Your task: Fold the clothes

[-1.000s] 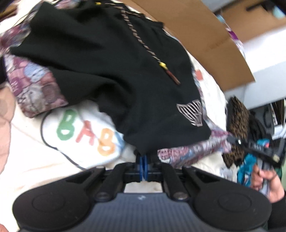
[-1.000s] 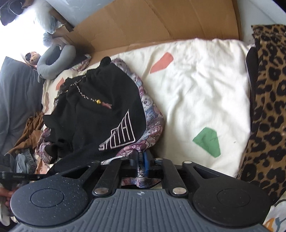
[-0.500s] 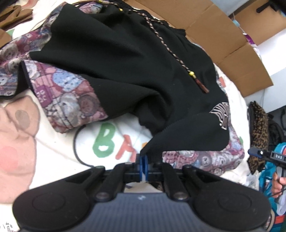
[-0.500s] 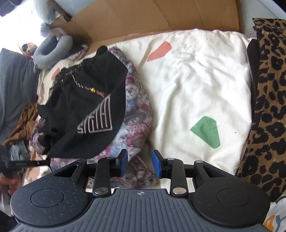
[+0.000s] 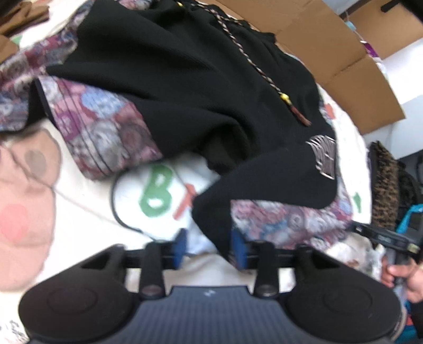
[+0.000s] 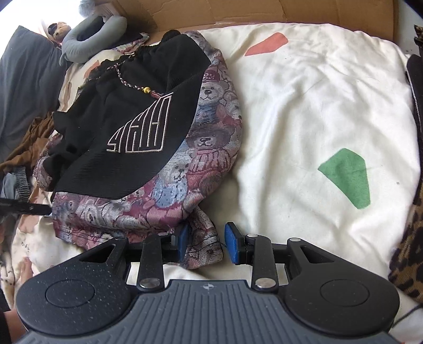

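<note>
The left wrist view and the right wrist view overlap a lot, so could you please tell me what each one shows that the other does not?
Only the left wrist view shows the green and red letters printed on the bedding and the person's hand at the right edge. Only the right wrist view shows the grey neck pillow and the green patch on the cream cover. Both show the black drawstring garment lying on the teddy-bear fabric, the cardboard behind, and an open hand-held gripper.

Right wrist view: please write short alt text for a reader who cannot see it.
The open right gripper straddles a corner of a teddy-bear print garment lying on a cream bedsheet. Black shorts with an embroidered logo lie on top of that garment; cardboard stands behind.
</note>
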A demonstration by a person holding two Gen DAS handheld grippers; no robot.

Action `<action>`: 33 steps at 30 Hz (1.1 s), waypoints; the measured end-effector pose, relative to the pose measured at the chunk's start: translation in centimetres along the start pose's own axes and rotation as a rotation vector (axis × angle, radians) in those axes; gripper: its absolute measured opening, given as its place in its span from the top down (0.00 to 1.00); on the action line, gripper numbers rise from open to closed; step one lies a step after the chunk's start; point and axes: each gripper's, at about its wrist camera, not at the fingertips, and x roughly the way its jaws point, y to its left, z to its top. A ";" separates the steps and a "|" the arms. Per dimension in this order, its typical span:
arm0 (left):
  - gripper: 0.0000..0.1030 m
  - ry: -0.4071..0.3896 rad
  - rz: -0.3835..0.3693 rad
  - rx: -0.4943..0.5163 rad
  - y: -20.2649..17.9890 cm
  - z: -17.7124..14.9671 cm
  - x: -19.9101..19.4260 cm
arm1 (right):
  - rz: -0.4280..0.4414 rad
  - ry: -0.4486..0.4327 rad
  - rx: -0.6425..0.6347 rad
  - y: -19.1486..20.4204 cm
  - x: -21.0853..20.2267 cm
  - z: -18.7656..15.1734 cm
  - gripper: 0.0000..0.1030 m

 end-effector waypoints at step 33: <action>0.97 0.021 -0.096 0.040 -2.7 -0.1 -3.8 | 0.063 0.033 0.099 1.1 -7.7 -0.2 0.96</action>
